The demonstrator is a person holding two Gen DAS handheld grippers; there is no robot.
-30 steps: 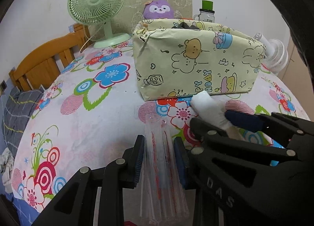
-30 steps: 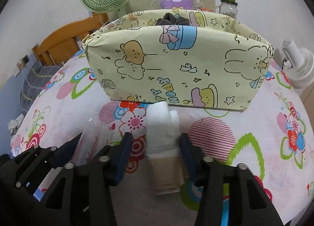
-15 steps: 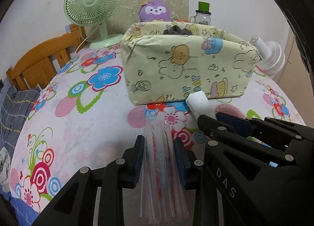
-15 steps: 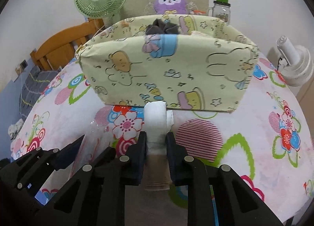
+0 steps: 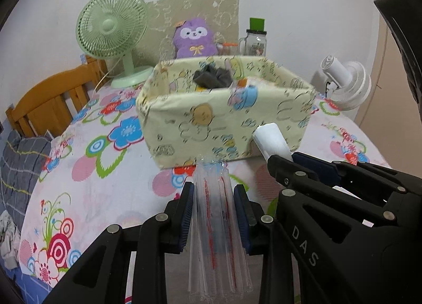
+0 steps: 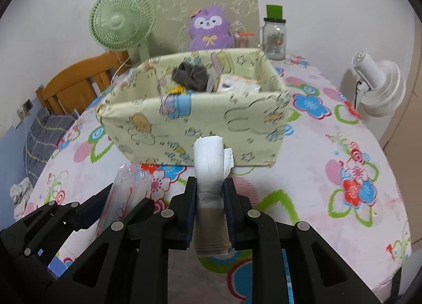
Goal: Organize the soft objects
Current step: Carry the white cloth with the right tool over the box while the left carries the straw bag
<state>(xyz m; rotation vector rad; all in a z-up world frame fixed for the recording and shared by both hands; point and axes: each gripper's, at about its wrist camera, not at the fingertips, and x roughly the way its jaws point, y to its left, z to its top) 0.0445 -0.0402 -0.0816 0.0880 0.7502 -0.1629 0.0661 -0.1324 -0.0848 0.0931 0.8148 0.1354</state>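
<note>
Round surface under floral cloth [image 6: 329, 129] carries a pale yellow cartoon-print fabric bin [image 6: 211, 124] toward its far edge, open-topped to take soft items. Left tongs [image 5: 213, 206] clamp a clear plastic packet with red print [image 5: 216, 214]. Right tongs [image 6: 210, 209], jaws just closed, pinch a rolled white cloth [image 6: 208, 161]. Both are held clear of the cloth, short of the bin's near wall, likely for dropping in.

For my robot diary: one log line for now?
left tool: holds clear packet | right tool: holds white roll | box: ahead
</note>
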